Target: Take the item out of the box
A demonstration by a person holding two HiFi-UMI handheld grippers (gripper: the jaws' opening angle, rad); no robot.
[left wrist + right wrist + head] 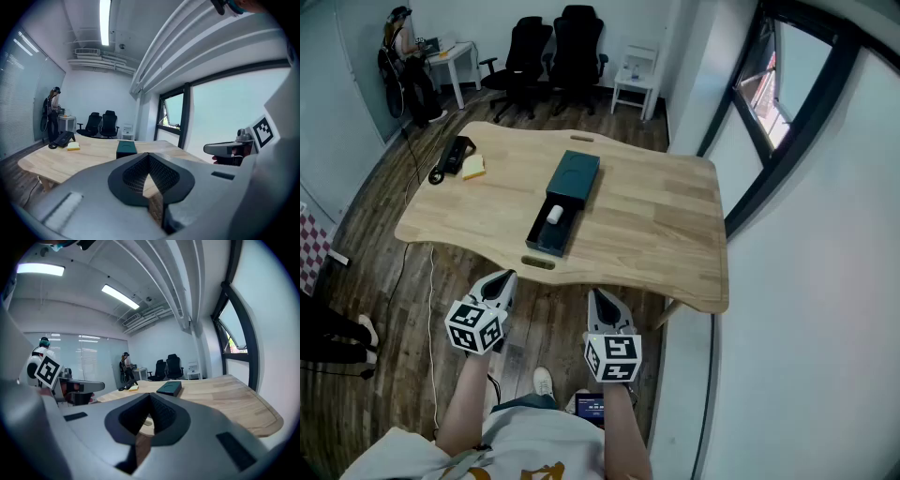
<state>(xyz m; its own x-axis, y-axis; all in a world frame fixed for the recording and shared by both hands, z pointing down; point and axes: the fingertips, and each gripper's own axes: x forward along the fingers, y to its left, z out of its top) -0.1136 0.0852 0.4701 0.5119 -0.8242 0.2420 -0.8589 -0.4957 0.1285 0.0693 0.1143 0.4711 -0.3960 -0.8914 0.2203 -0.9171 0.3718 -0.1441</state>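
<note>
The dark box (pixel 574 175) lay in the middle of the bench (pixel 656 216), and its tray (pixel 546 239) was slid out toward the person. That left the white item (pixel 554 214) showing in the open tray, easy to reach from above.

The left tool (pixel 502 286) and the right tool (pixel 602 302) were held low in the frame, below the near edge of the bench and well apart from the box. Each tool had its jaws pressed together with nothing between them. I think the grab had not started yet.

There was lots of bare wood around the box. A black phone (pixel 452 157) and a yellow pad (pixel 473 168) sat near the upper left edge, well out of the way. The tray's walls looked like the only tight spot.
</note>
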